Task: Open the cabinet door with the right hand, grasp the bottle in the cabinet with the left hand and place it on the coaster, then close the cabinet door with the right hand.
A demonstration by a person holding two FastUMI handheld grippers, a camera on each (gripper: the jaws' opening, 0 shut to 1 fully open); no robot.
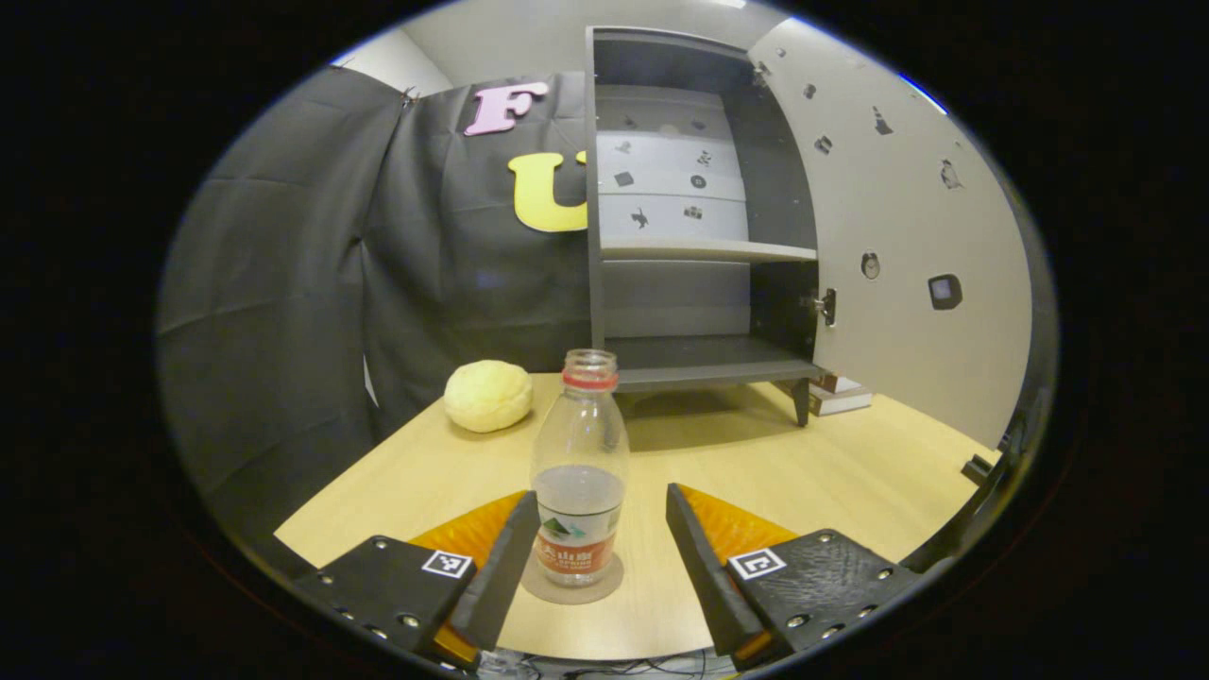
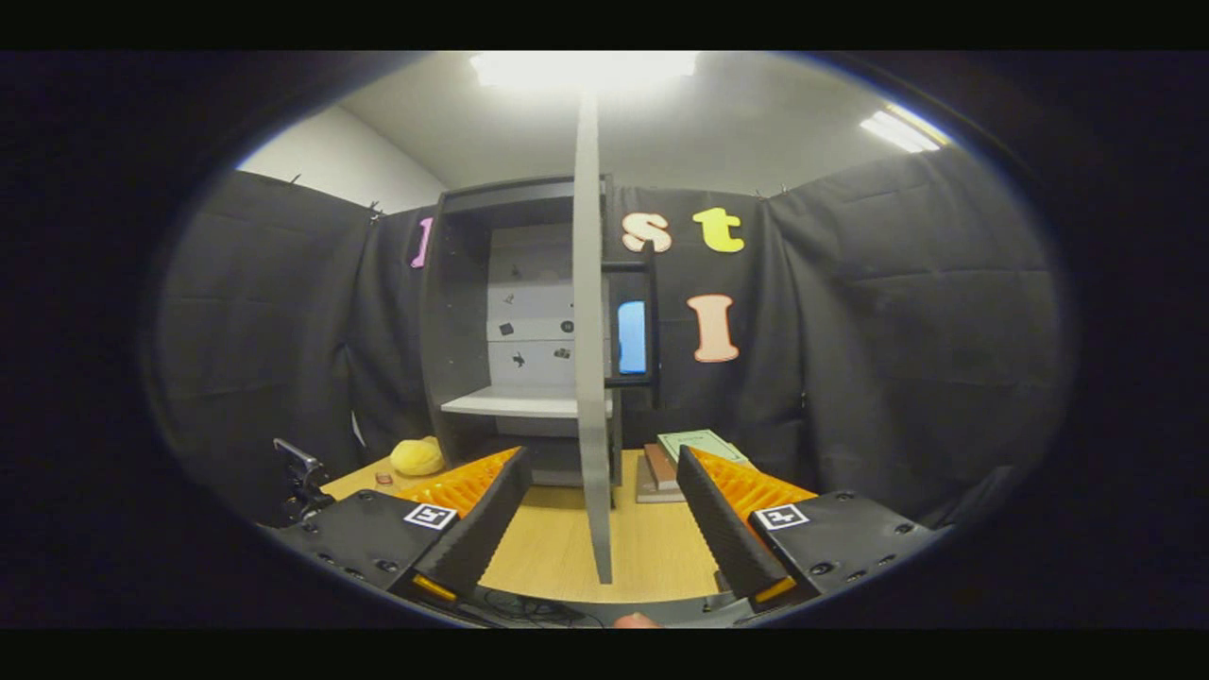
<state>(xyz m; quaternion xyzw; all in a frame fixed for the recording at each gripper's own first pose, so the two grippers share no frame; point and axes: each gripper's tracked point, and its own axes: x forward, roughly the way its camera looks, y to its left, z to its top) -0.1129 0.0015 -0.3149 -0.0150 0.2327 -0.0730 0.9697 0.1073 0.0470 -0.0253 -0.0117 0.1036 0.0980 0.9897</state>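
Note:
A clear plastic bottle [image 1: 578, 472] with a red neck ring and no cap stands upright on a round coaster [image 1: 604, 587] on the wooden table. My left gripper [image 1: 598, 493] is open around the bottle; its left finger is close to the bottle and its right finger stands well apart. The grey cabinet [image 1: 699, 236] behind has bare shelves, and its door [image 1: 907, 236] is swung wide open to the right. In the right gripper view the door [image 2: 590, 378] shows edge-on between the fingers of my open right gripper [image 2: 601, 456], which touch neither face.
A yellow round bun-like object [image 1: 488, 395] lies on the table left of the cabinet. A stack of books [image 2: 699, 444] sits beside the cabinet's foot, behind the door. A dark fitting with a blue panel [image 2: 631, 335] hangs on the door's outer face.

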